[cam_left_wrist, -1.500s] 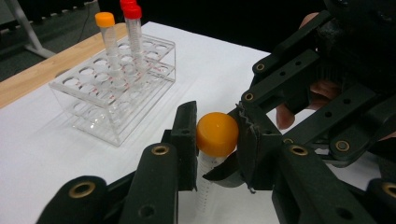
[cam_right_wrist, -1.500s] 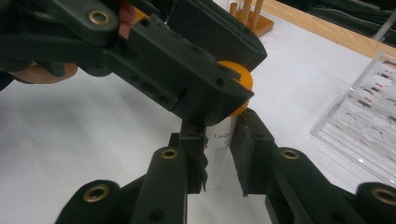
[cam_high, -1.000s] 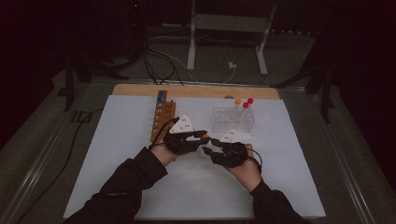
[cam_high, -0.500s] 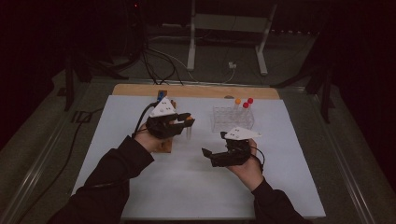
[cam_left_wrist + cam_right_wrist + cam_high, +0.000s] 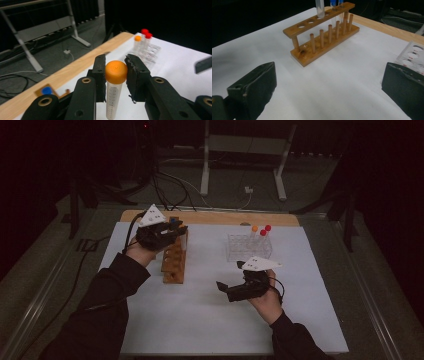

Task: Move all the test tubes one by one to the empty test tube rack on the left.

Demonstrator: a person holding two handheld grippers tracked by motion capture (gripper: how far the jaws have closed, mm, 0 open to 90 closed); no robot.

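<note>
Dim room, lit bench

The bench (image 5: 320, 320) wears a white cover, with a strip of pale wood (image 5: 220, 218) bare along its far edge, and it is the brightest thing in the room. Around it lies a grey-green floor (image 5: 235, 185), where black cables (image 5: 165, 180) trail at the far left and a white plug (image 5: 247, 191) rests. A pale metal stand (image 5: 205, 165) rises behind the bench on splayed legs. Beyond it, the walls are lost in darkness.

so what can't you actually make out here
- Tube bottom: cut off by the lower edge in the left gripper view; in the high view the left gripper covers it.
- Wooden rack far end: cut off at the top edge of the right gripper view.
- Clear rack holes: too small in the high view.
</note>
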